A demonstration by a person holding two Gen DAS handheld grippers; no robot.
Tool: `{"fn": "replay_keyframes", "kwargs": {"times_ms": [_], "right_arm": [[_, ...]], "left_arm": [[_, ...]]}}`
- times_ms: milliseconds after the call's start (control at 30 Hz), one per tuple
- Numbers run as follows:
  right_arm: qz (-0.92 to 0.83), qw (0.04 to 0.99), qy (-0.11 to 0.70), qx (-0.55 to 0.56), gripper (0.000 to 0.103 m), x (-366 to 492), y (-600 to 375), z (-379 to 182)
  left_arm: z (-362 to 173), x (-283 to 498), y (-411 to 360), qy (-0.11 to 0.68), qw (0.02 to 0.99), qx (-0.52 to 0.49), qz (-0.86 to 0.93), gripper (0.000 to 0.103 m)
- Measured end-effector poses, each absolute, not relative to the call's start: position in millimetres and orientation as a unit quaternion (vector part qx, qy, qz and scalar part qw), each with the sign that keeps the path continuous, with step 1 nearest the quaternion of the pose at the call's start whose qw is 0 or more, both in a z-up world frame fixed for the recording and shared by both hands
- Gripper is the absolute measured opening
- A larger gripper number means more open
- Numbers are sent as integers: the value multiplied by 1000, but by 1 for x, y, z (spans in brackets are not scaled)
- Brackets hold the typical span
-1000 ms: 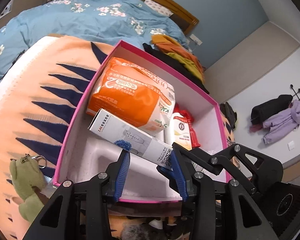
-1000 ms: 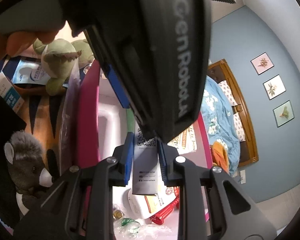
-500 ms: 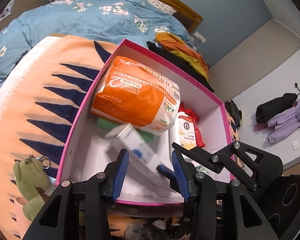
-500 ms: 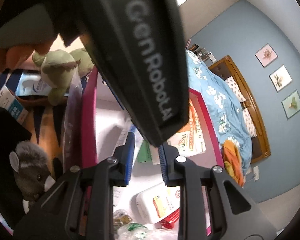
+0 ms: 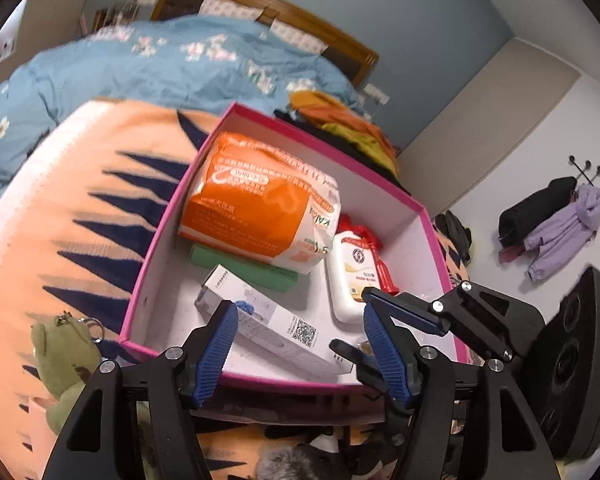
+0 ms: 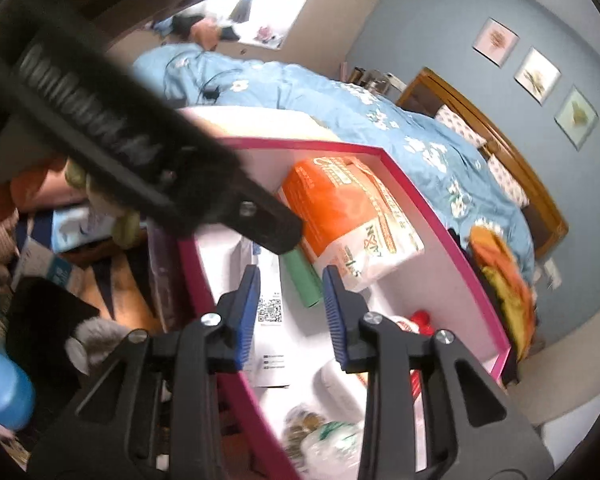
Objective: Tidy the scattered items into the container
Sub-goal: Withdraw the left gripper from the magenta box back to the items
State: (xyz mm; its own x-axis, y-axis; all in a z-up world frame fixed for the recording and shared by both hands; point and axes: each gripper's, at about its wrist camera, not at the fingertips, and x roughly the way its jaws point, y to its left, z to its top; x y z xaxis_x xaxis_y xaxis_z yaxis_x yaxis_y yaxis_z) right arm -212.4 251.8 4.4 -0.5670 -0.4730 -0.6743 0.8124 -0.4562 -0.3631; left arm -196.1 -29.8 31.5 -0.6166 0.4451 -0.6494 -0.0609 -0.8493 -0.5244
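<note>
From your left wrist view, your left gripper [image 5: 300, 344] gapes empty over the pink box [image 5: 160, 224]; the white carton [image 5: 268, 324] lies inside beside the green roll [image 5: 244, 266]. A frog plush [image 5: 66, 356] sits outside. From your right wrist view, your right gripper [image 6: 288, 304] hangs open, empty; the left tool's black body [image 6: 100, 128] blocks the upper left.

A bed [image 5: 172, 60] with a blue floral duvet [image 6: 340, 112] and a wooden headboard [image 5: 292, 12] stands against a blue wall. Three framed pictures [image 6: 536, 76] hang above the headboard. Orange and yellow clothes [image 5: 348, 128] lie heaped at the bed's edge. A black coat [image 5: 536, 210] and a lilac jacket [image 5: 568, 236] hang from a wall rack.
</note>
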Motion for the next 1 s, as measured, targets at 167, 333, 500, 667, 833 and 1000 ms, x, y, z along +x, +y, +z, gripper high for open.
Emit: {"fn": "replay_keyframes", "kwargs": {"times_ms": [167, 333, 500, 667, 833, 1000], "right_arm": [[-838, 395, 288, 243, 44, -180, 249, 15], [-849, 410, 243, 228, 50, -115, 238, 33], [-856, 420, 202, 223, 50, -78, 243, 39], [-858, 422, 165, 243, 50, -85, 258, 18], [-854, 428, 119, 271, 50, -77, 269, 4], [-858, 421, 80, 283, 57, -67, 279, -5]], "left_arm": [[40, -173, -29, -237, 159, -374, 883, 84], [44, -146, -26, -219, 172, -343, 897, 84], [43, -116, -19, -188, 184, -324, 909, 84], [36, -93, -8, -155, 196, -320, 914, 84], [27, -75, 2, -125, 198, -321, 917, 84], [20, -57, 6, -118, 194, -316, 921, 84]]}}
